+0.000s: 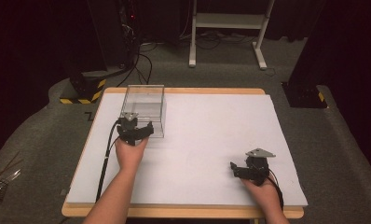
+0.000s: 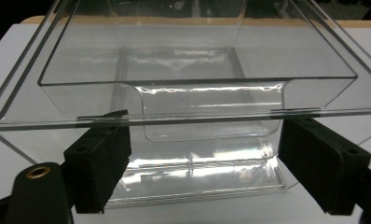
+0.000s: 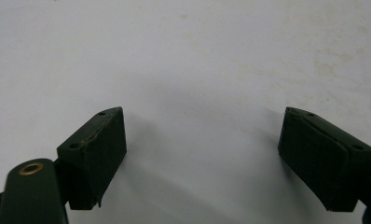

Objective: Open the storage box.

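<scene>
We bring our left tool [image 1: 135, 130], jaws apart, up to the clear box [image 2: 197, 93] near the surface's [image 1: 211, 140] far left; square up first. Our right tool [image 1: 250, 169] rests well off, jaws apart.

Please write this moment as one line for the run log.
left gripper: open, at clear box front | right gripper: open, over bare white table | box: appears empty

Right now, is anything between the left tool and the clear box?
Nothing visible. The left tool is open right at the near wall of the clear box, with white table under it. The right tool sits far off, open over bare table.
</scene>
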Demonstrator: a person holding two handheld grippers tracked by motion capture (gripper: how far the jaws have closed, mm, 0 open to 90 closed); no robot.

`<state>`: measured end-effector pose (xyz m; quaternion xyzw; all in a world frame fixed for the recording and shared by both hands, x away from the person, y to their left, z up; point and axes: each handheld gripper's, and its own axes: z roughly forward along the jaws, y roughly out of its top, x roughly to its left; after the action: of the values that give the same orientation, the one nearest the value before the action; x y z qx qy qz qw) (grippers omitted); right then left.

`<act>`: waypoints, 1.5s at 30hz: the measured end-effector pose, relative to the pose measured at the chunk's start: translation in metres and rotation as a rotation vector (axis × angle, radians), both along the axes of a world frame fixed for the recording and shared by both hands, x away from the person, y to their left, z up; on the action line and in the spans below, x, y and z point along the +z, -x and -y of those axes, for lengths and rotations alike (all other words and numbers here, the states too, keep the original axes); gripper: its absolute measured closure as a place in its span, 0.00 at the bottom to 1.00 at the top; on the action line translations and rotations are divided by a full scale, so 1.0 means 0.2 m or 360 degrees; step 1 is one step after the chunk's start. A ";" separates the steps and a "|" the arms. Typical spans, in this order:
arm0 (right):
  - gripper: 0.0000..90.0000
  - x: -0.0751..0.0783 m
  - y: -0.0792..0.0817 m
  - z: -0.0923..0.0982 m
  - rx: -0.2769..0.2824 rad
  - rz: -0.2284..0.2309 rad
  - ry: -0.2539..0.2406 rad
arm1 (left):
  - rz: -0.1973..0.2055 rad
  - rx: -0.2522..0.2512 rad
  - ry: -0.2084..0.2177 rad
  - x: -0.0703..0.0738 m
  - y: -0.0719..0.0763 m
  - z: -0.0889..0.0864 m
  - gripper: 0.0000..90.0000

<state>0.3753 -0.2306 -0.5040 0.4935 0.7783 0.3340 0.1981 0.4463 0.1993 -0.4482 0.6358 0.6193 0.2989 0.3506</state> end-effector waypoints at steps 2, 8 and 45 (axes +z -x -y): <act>0.17 0.00 0.00 0.00 -0.0002 0.0002 0.0000 | -0.0005 0.0009 -0.0001 -0.01 -0.01 0.00 0.21; 0.17 0.00 0.00 0.00 -0.0001 0.0002 0.0000 | 0.0003 0.0025 -0.0038 -0.01 0.00 0.02 0.29; 0.17 0.00 0.00 0.00 -0.0002 -0.0004 -0.0010 | 0.0050 -0.0019 -0.0094 0.00 0.14 0.02 0.36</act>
<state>0.3753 -0.2311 -0.5039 0.4950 0.7772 0.3356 0.1958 0.4181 0.1946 -0.4485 0.6449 0.6008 0.3248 0.3431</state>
